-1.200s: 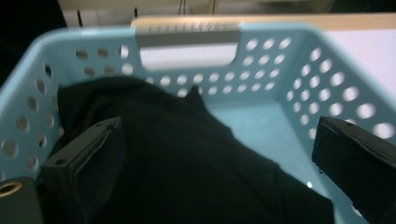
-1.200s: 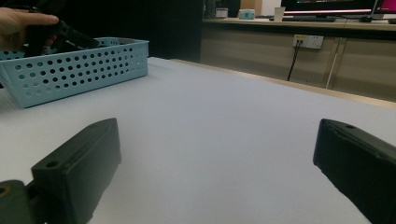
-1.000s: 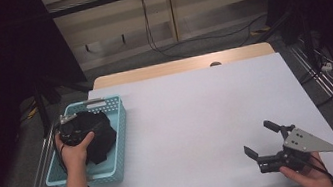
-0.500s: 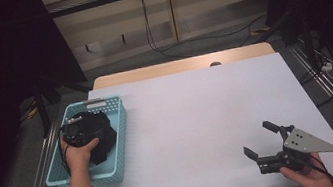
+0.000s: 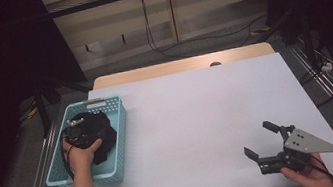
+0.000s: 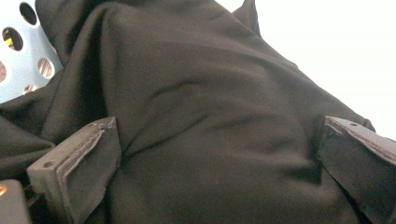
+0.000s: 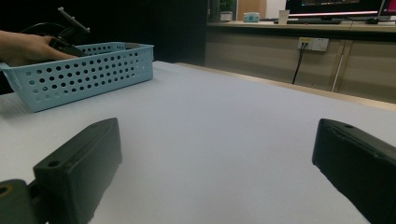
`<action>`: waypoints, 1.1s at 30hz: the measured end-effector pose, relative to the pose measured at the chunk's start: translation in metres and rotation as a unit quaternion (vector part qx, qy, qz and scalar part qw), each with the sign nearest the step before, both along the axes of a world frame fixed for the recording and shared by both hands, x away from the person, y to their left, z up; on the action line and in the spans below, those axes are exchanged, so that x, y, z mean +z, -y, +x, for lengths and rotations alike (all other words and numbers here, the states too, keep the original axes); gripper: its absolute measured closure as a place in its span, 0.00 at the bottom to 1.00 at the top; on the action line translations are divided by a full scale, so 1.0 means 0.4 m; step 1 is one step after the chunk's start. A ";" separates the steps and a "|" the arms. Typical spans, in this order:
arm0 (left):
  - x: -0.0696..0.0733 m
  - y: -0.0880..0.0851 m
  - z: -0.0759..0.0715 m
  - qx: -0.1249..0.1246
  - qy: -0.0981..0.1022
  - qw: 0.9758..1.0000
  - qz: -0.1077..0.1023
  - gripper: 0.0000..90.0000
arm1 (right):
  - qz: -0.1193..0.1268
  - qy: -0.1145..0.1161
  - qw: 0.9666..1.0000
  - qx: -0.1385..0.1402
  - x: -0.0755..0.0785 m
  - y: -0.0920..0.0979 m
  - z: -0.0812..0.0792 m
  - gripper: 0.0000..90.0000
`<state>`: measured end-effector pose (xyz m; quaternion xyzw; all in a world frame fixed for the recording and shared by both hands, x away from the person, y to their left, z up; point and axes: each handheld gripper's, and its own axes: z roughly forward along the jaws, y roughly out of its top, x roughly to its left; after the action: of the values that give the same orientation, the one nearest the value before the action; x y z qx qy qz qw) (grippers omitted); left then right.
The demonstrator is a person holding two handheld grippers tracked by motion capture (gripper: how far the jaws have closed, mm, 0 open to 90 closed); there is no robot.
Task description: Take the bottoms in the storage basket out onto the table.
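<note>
The left gripper (image 5: 78, 132), jaws spread, has sunk onto the black cloth (image 6: 201, 116) in the blue basket (image 5: 115, 127), seemingly ready to pinch.

white table (image 5: 199, 118) | on it — blue basket (image 5: 115, 132), left edge

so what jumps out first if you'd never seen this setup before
The light blue perforated basket at the table's left edge, stuffed with black cloth. The left gripper is down in it, jaws spread over the cloth, while the right gripper sits open on the white table.
</note>
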<state>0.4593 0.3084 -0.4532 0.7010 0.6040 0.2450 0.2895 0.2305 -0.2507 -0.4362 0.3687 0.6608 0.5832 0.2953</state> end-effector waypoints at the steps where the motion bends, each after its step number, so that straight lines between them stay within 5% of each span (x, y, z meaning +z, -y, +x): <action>1: 0.000 0.001 0.000 0.006 -0.001 1.000 -0.004 0.00 | 0.000 0.000 1.000 0.000 0.000 0.000 0.000 0.01; 13: 0.009 0.022 -0.007 0.047 -0.020 0.999 -0.002 0.10 | -0.001 0.001 1.000 0.004 0.002 -0.005 -0.002 0.01; 18: 0.023 0.029 -0.007 0.045 -0.033 0.998 0.001 0.24 | 0.000 -0.001 1.000 0.004 0.002 -0.003 -0.002 0.01; 21: 0.030 0.033 -0.006 0.037 -0.040 0.998 -0.009 0.44 | -0.001 -0.001 1.000 0.004 0.002 -0.001 -0.002 0.01; 28: 0.046 0.039 -0.001 0.029 -0.075 0.997 -0.020 0.58 | 0.000 0.001 1.000 0.003 0.003 0.001 -0.001 0.01; 33: 0.047 0.040 0.001 0.040 -0.073 0.996 -0.031 0.63 | 0.001 0.001 1.000 0.004 0.004 0.001 -0.001 0.01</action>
<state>0.4596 0.2923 -0.4344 0.6826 0.6588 0.1855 0.2563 0.2300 -0.2512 -0.4348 0.3655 0.6617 0.5853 0.2933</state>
